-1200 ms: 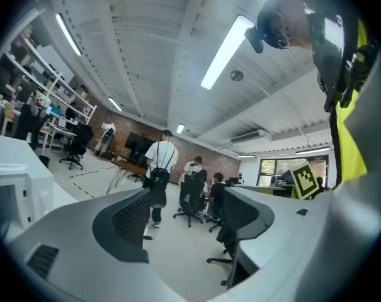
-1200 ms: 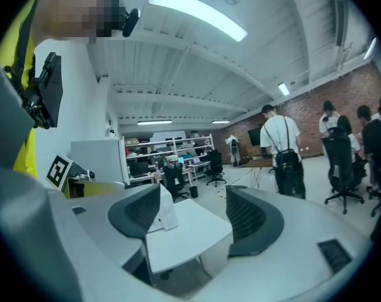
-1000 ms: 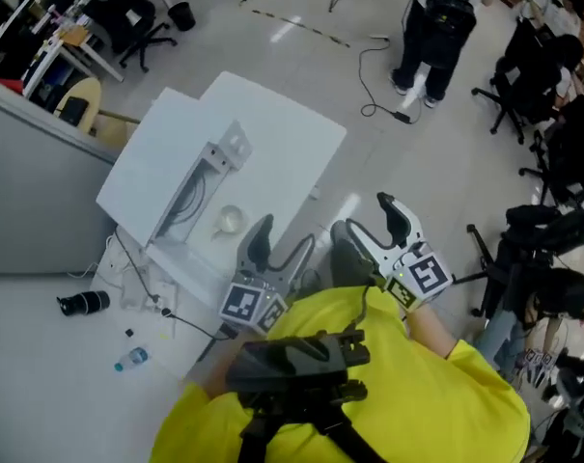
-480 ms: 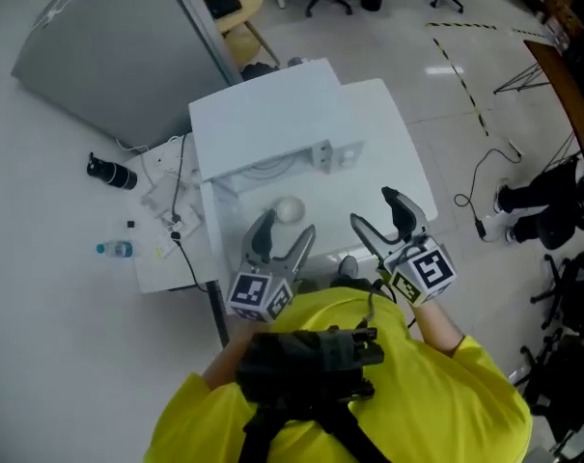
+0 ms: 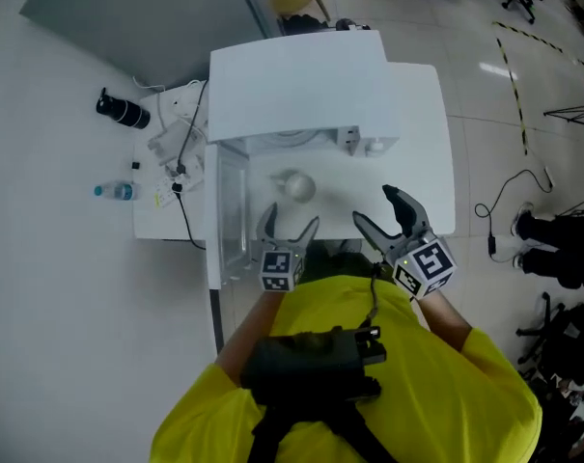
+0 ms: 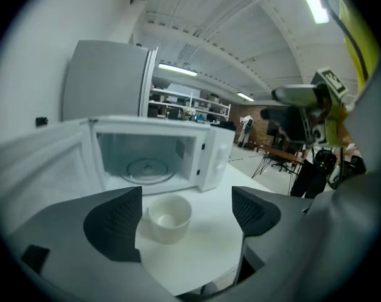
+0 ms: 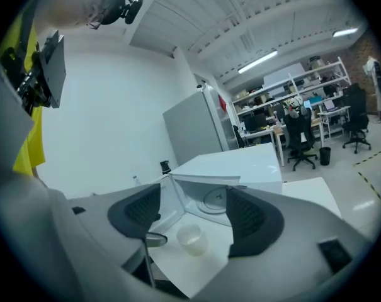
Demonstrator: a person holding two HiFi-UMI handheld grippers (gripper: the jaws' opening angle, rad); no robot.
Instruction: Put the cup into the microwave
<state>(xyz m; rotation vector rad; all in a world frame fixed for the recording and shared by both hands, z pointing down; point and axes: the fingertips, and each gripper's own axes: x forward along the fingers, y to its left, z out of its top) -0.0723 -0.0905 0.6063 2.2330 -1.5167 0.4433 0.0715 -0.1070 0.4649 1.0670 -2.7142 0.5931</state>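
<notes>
1. One white desk (image 5: 422, 152) carries everything.
2. Boxy white microwave (image 5: 296, 80) sits on it, with its door (image 5: 229, 210) swung open to the left.
3. Right gripper (image 5: 374, 205) hovers over the desk's near edge, its fingers wide apart and holding nothing.
4. Left gripper (image 5: 290, 222) points at the oven. Its fingers are opening wide and grip nothing.
5. Small round white cup (image 5: 296, 185) stands upright on the desk, just outside the microwave's open mouth and ahead of the left fingers, untouched.
</notes>
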